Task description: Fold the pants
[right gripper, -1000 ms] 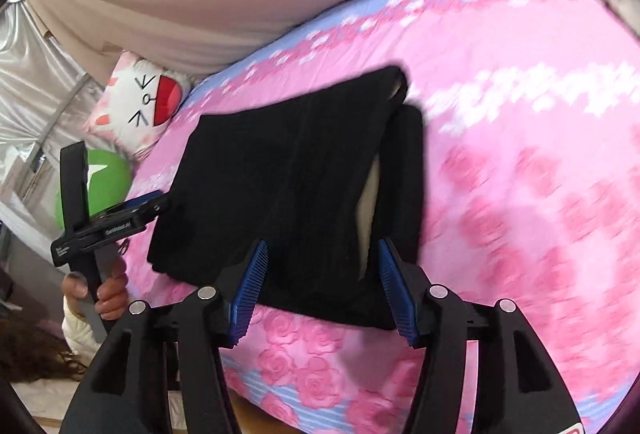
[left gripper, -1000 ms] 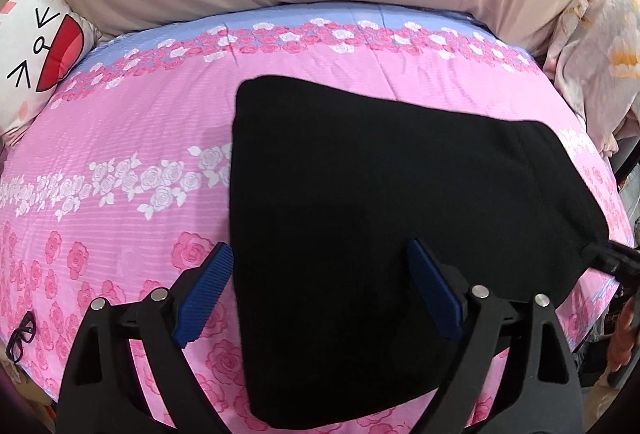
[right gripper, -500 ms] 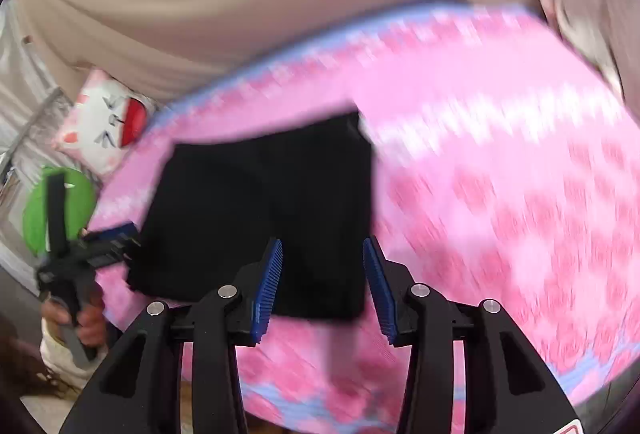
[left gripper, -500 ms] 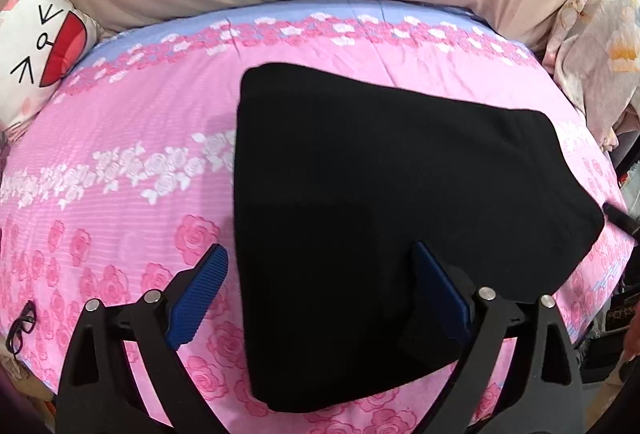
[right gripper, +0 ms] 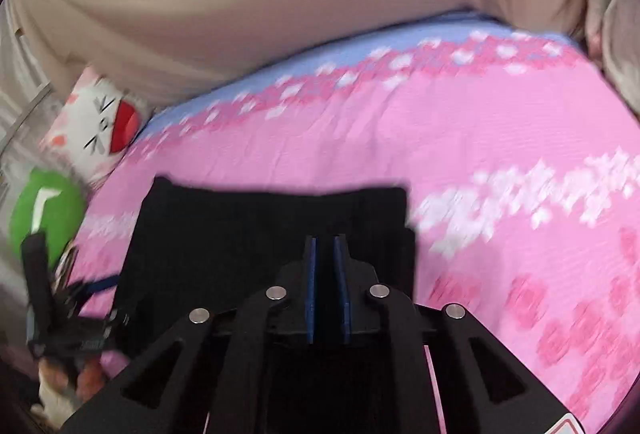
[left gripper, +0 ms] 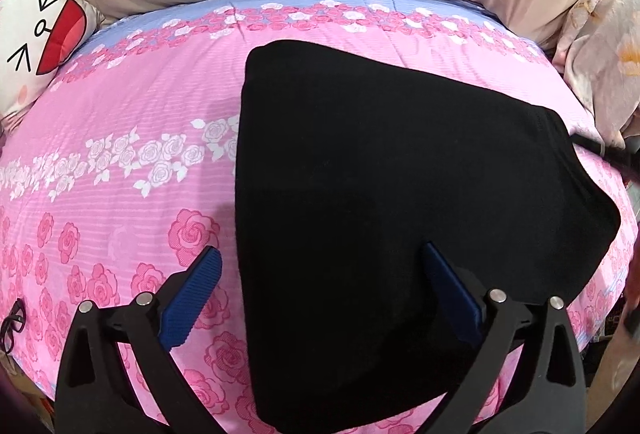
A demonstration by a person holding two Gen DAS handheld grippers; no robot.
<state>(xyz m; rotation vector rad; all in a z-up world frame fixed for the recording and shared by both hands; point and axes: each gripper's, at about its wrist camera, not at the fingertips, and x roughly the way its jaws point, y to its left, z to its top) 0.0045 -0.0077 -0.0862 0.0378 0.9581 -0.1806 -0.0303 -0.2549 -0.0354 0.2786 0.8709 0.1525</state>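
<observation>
Black left gripper (left gripper: 320, 274), blue ribbed pads (left gripper: 192, 300), silver screws

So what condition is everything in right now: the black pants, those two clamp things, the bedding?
Black pants: folded, lying flat on the bed.
Left gripper: wide open, holding nothing, jaws just opened further.
Right gripper: jaws just closed, nearly shut; whether cloth is pinched is unclear.
Pink floral sheet: spread smooth.
Cat pillow: at the bed's far corner.

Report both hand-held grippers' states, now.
Left hand-held gripper: open wide, holding nothing, over the pants.
Right hand-held gripper: just closing, nearly shut; nothing visibly held.
</observation>
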